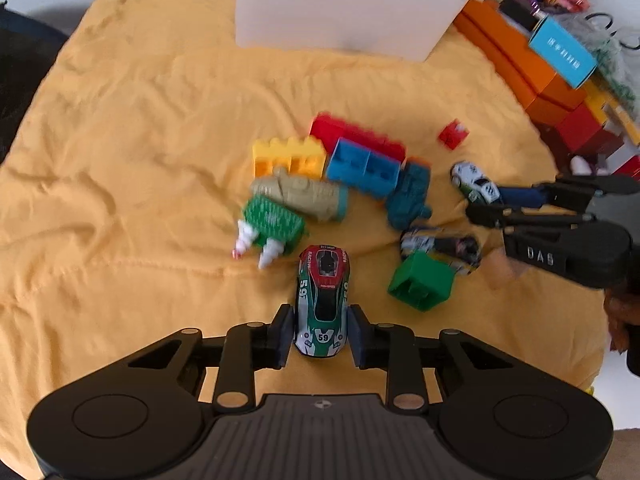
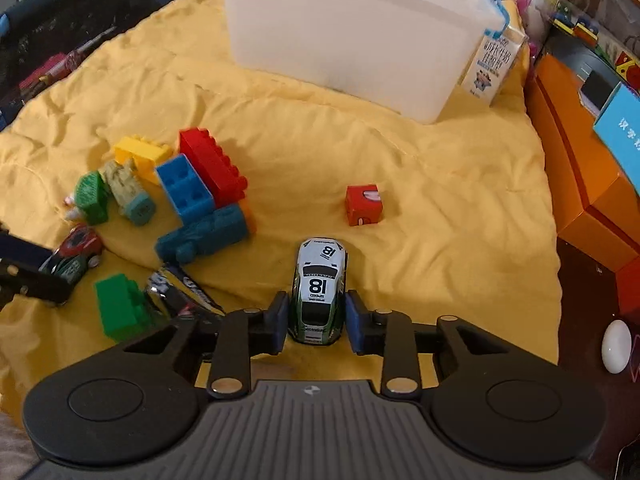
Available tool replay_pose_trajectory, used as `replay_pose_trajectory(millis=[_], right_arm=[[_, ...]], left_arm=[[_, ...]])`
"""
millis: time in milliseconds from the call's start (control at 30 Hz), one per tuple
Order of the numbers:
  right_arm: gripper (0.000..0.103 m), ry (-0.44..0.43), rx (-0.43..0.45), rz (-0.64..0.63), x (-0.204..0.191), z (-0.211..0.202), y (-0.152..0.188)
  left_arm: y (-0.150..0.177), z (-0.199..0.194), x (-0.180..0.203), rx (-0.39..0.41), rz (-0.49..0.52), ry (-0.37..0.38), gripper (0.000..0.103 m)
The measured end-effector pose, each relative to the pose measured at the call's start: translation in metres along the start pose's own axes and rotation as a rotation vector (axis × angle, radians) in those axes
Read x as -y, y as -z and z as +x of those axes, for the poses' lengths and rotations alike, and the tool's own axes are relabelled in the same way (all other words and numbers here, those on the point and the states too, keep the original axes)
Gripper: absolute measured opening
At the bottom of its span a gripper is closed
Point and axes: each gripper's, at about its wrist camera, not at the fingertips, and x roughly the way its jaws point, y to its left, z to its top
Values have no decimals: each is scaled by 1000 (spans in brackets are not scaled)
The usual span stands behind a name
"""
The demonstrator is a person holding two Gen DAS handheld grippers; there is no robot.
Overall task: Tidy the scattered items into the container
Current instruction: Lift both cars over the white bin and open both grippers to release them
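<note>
Nearest, the left hand-held gripper (image 1: 321, 336) clamps the number 59 car (image 1: 323, 302) and the right hand-held gripper (image 2: 316, 322) the number 18 car (image 2: 319, 291), apparently gripped sideways for carrying. Beyond both, blocks (image 2: 200, 188) remain scattered short of the white container (image 2: 352, 36), evidently their destination.

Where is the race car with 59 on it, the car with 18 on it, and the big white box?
Number 59 race car (image 1: 322, 307): left wrist view, on its windshield.
Number 18 race car (image 2: 319, 290): right wrist view, on its roof.
White plastic box (image 2: 352, 36): right wrist view, on its front wall.
</note>
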Motion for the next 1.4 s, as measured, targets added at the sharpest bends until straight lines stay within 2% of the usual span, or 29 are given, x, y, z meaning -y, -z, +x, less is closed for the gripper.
replay_pose_trajectory(millis=[100, 167, 400, 600, 767, 933, 1100, 1133, 1200, 1367, 1400], right_arm=[[33, 3, 16, 14, 7, -12, -9], [33, 15, 35, 15, 9, -20, -19], [33, 57, 173, -3, 28, -48, -68], [33, 101, 306, -15, 51, -59, -126], [33, 110, 359, 19, 71, -47, -173], [33, 98, 329, 71, 86, -15, -195], [35, 64, 276, 74, 90, 12, -196], [35, 58, 270, 72, 89, 15, -195], [38, 54, 269, 70, 88, 18, -193], [38, 10, 320, 111, 86, 0, -179], [41, 1, 335, 110, 85, -6, -175]], left_arm=[[-16, -17, -2, 54, 11, 10, 32], [-33, -31, 0, 111, 40, -11, 32], [-121, -75, 10, 329, 111, -43, 32], [-195, -87, 33, 455, 184, -90, 32], [-246, -66, 42, 456, 187, -121, 32], [-276, -19, 38, 378, 162, -159, 32], [-282, 17, 31, 284, 124, -171, 34], [-280, 18, 31, 280, 116, -179, 37], [-275, 15, 31, 286, 109, -182, 43], [-256, -9, 29, 307, 88, -171, 48], [-249, -14, 30, 313, 93, -175, 50]])
